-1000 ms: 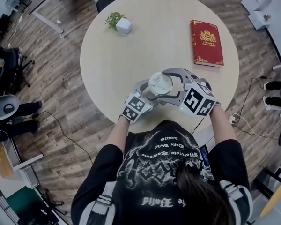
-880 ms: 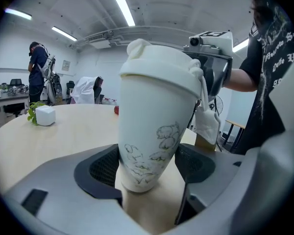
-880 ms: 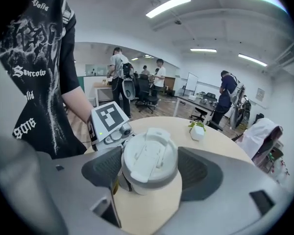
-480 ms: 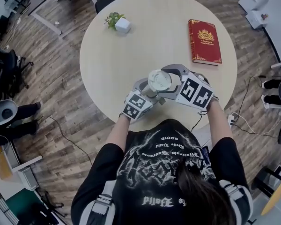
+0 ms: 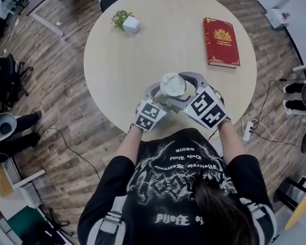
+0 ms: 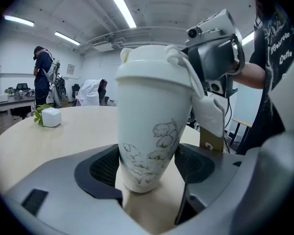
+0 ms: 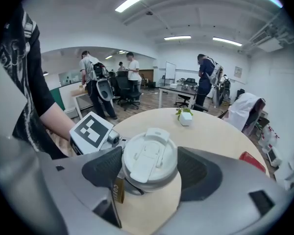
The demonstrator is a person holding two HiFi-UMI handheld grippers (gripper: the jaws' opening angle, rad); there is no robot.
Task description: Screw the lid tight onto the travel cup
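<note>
A white travel cup (image 6: 152, 131) with a flower drawing stands upright near the table's front edge, and its white flip-top lid (image 7: 149, 160) sits on top. My left gripper (image 6: 149, 166) is shut on the cup's lower body, with a pad against each side. My right gripper (image 7: 150, 169) comes from the right and is shut on the lid's rim. In the head view both grippers meet at the cup (image 5: 173, 84): the left gripper (image 5: 164, 97) low at the left and the right gripper (image 5: 180, 89) with its marker cube at the right.
A red book (image 5: 222, 34) lies at the back right of the round table (image 5: 117, 70). A small plant in a white pot (image 5: 125, 22) stands at the back left. Several people and office chairs are beyond the table. A cable and a power strip (image 5: 247, 129) lie on the floor at the right.
The right gripper has rolled around the lid and its marker cube has swung toward the left. The left gripper and the cup have stayed in place.
</note>
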